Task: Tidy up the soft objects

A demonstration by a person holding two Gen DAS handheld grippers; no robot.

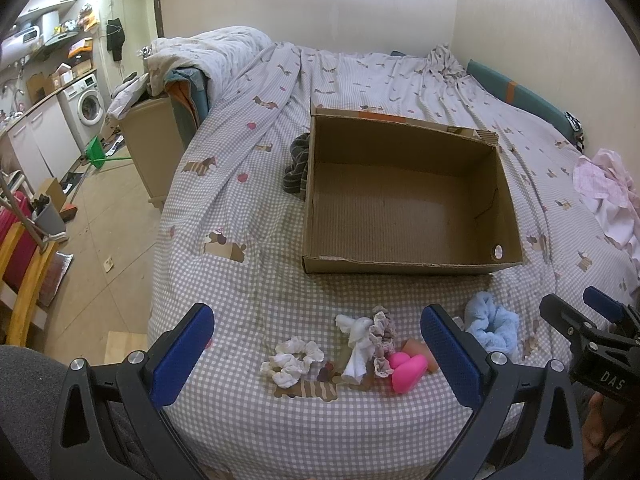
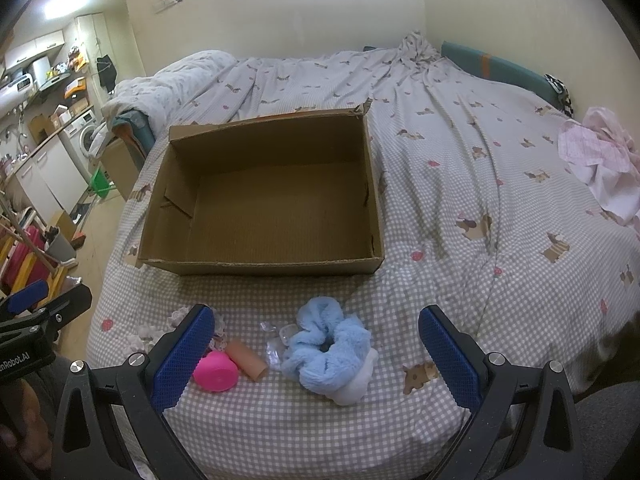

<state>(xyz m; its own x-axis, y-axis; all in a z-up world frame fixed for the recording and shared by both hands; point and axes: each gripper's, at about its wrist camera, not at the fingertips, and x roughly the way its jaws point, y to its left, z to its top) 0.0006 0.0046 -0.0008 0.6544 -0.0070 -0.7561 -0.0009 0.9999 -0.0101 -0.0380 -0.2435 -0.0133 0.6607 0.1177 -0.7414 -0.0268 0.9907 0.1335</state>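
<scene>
Grippers left and right hover wide apart, holding nothing, above scrunchies before the cardboard box.

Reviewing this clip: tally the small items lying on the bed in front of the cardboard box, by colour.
White: 2, white ruffled scrunchie, white cloth piece
Light blue: 1, fluffy blue scrunchie
Pink: 1, pink heart-shaped item
Beige-mauve: 1, lace scrunchie
Peach: 1, peach cylinder
Clear: 1, clear plastic piece
Total: 7
</scene>
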